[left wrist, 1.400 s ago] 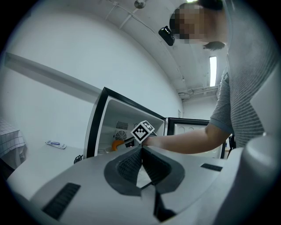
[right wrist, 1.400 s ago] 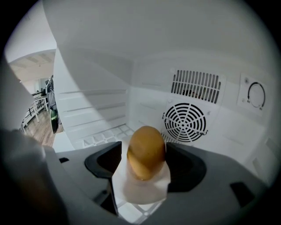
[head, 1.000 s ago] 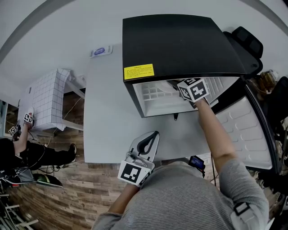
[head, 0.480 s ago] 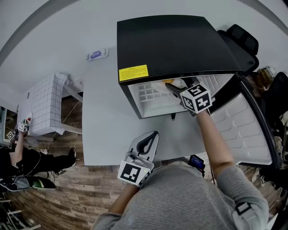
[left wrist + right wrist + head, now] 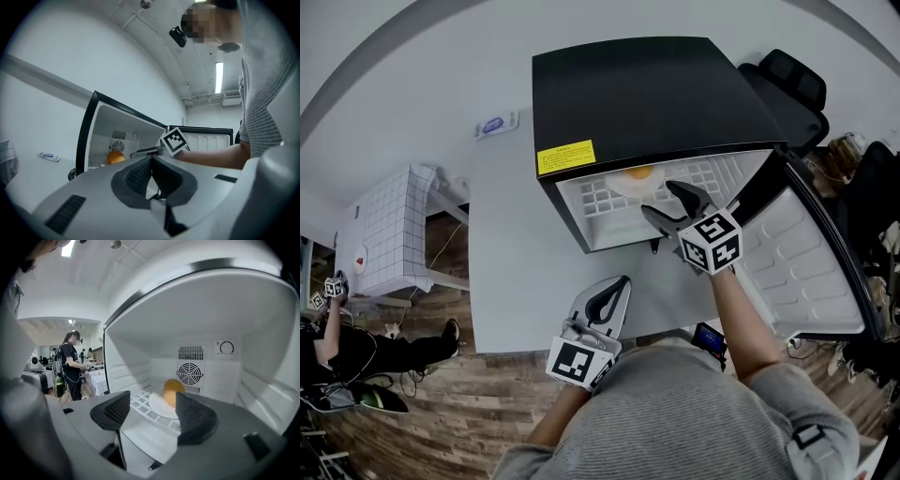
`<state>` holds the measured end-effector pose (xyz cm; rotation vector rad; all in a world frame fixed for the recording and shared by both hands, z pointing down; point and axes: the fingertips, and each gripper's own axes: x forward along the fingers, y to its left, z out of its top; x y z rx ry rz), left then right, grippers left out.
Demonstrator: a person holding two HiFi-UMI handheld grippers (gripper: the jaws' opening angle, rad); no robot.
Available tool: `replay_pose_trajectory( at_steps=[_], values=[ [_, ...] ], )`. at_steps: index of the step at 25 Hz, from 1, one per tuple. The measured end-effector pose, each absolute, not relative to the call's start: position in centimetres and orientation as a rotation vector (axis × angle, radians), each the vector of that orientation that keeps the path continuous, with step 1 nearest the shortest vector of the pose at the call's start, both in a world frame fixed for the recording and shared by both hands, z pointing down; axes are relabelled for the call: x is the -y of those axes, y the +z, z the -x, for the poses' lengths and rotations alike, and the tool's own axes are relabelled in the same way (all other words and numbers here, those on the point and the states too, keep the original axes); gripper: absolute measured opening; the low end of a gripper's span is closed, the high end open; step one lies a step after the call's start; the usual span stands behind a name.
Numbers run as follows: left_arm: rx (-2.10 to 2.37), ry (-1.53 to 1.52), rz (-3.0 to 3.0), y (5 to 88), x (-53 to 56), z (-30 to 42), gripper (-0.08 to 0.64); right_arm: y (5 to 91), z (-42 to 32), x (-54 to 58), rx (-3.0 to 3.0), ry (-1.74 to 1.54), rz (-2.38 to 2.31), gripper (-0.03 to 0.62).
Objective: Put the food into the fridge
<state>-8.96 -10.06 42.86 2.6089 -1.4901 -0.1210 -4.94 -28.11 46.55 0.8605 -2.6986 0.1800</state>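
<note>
The fridge (image 5: 656, 94) filled the upper centre of the head view. Its door (image 5: 811, 262) was swung wide toward the right edge, and the whole unit stood on the grey table (image 5: 516, 253). Inside, a white wire shelf (image 5: 139, 402) carried a white plate (image 5: 159, 408). On the plate sat the food (image 5: 172, 391) — one rounded orange piece, set toward the back below the fan grille (image 5: 191, 373).

My right gripper (image 5: 150, 413) hung at the fridge mouth at frame centre, its jaws well apart and gripping nothing. The plate showed through the gap, clear of both pads. My left gripper (image 5: 151, 164) sat low in the frame at the table's near edge, jaws pressed together and empty.

I judged the food light and fairly firm, yet round enough to roll. The plate looked stiff, smooth and probably breakable. Had it needed shifting, I would have pinched the plate's near rim and kept it level — not the food itself, which would likely squirt out from narrow pads.
</note>
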Motion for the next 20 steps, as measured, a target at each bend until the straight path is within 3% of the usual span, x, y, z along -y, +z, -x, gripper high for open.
replay_pose_trajectory(
  at_steps=[5, 8, 12, 15, 20],
  values=[
    [1.478, -0.118, -2.622, 42.9, 9.9, 8.5, 0.011, 45.5, 4.0, 26.0, 2.747, 0.159, -0.880, 0.305],
    [1.473, -0.113, -2.625, 42.9, 9.9, 8.3, 0.011, 44.6, 3.2, 24.8, 2.796, 0.138, -0.902, 0.206],
    [1.461, -0.109, -2.631, 42.9, 10.1, 8.0, 0.011, 44.1, 2.3, 24.0, 2.813, 0.127, -0.924, 0.198],
    [1.448, -0.107, -2.636, 42.9, 10.0, 7.6, 0.011, 43.7, 1.7, 23.5, 2.824, 0.118, -0.963, 0.112],
    [1.435, -0.101, -2.648, 42.9, 10.1, 7.2, 0.011, 43.0, 1.2, 23.0, 2.832, 0.065, -0.993, 0.043]
  ],
)
